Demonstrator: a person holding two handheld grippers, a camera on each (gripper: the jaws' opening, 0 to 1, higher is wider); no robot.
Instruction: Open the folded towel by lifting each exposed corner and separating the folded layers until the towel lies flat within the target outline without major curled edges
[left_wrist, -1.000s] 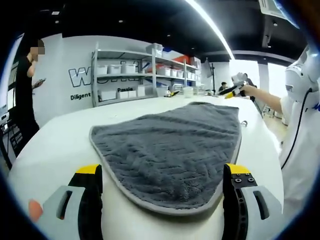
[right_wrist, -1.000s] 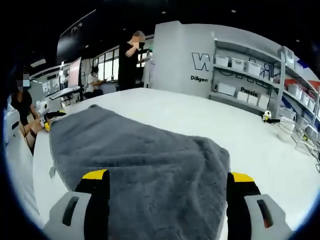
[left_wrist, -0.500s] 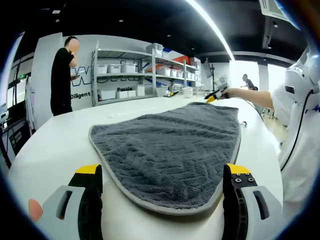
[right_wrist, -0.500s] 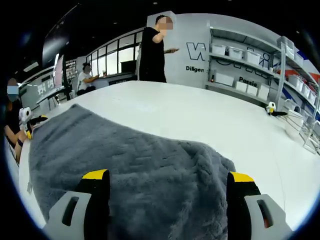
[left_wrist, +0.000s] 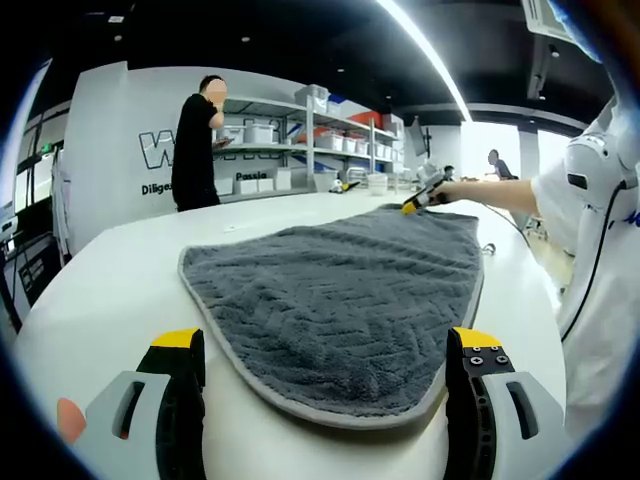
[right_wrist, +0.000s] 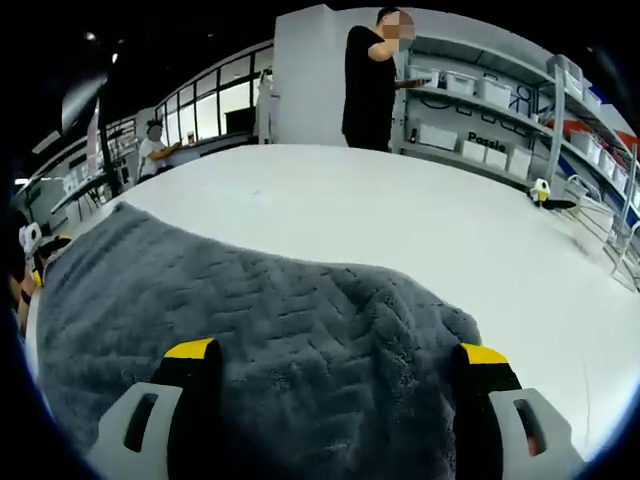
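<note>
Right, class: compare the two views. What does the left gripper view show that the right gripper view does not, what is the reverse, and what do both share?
Left gripper view alone: the towel's pale piped edge curving toward the camera, the person's white sleeve, and the right gripper reaching the towel's far corner.

Right gripper view alone: a seated person by the windows, and a small yellow-topped object on the table.

Both: the grey towel on the white table, a standing person in black, storage shelves, and each gripper's yellow-tipped jaws spread apart.
</note>
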